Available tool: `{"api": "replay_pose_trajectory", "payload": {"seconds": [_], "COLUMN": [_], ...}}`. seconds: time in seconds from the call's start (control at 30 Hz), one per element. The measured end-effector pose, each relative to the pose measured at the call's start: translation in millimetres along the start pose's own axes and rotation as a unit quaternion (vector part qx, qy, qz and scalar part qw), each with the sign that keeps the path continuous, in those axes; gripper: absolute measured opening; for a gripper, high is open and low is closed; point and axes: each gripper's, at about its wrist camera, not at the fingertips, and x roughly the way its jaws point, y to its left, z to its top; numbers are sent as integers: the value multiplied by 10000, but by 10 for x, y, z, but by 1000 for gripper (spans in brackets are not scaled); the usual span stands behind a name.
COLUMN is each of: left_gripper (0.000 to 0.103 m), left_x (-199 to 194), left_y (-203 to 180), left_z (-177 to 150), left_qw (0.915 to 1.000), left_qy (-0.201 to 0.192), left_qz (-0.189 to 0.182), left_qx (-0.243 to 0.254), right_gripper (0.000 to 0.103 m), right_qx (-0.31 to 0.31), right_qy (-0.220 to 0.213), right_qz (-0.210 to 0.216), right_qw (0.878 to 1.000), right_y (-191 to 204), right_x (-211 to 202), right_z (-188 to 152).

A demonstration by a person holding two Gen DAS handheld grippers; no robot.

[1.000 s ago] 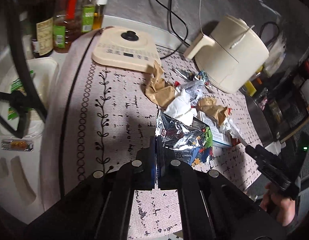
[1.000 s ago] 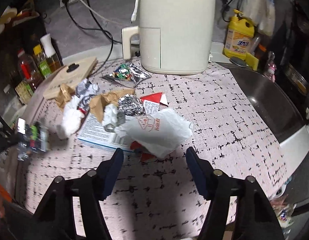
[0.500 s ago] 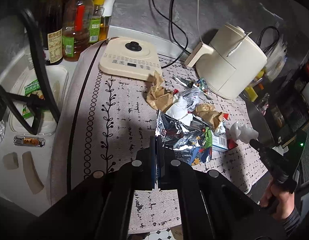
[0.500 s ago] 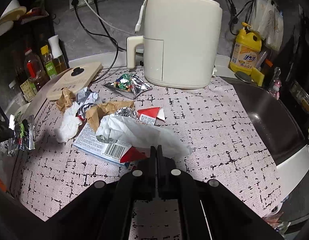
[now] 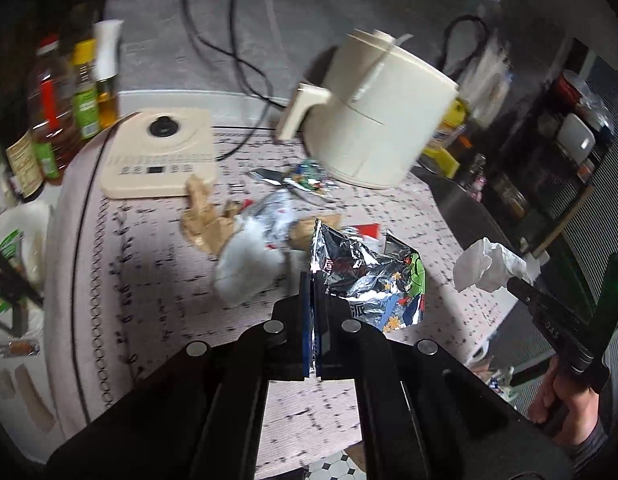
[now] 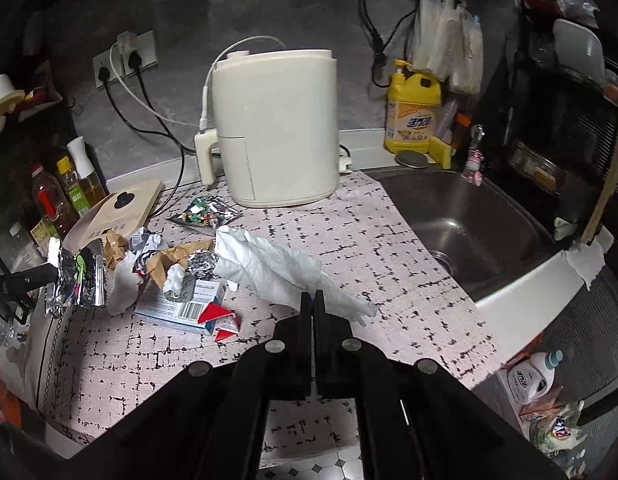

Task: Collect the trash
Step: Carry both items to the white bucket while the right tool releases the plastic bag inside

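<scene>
Dim kitchen counter under a patterned mat [image 6: 389, 248], litter heaped left of centre before the air fryer [image 6: 275, 128], presumably swept together for pickup. Left gripper [image 5: 313, 280] pinched fully closed on a foil snack wrapper [image 5: 369, 276], lifted clear. Right gripper [image 6: 312, 300] likewise clamped on a white paper bag [image 6: 269, 268], raised above the pile.

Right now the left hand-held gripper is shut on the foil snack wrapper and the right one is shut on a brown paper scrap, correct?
Not quite. The right hand-held gripper is shut on white crumpled plastic wrap, as the right wrist view shows. The left hand-held gripper does hold the foil snack wrapper.
</scene>
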Motion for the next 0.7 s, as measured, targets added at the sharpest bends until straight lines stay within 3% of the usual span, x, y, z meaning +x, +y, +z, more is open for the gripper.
{"api": "replay_pose_trajectory", "payload": {"seconds": [0.33,0.7], "left_gripper": [2,2], "left_x": [336,596], "left_y": [-910,-1916], "left_z": [-133,-595], "left_qw": [9913,9667], "left_qy": [364,919], "left_qz": [-887,-1608], "left_qx": [907,1765], "right_gripper": [2,1], "right_qx": [868,1922], "right_qy": [-15,398], "right_qz": [-955,-1952], "right_qw": [9916,9609], "right_y": [-888,-1807], "right_x": [-720,-1297], "right_z": [-528,-1559]}}
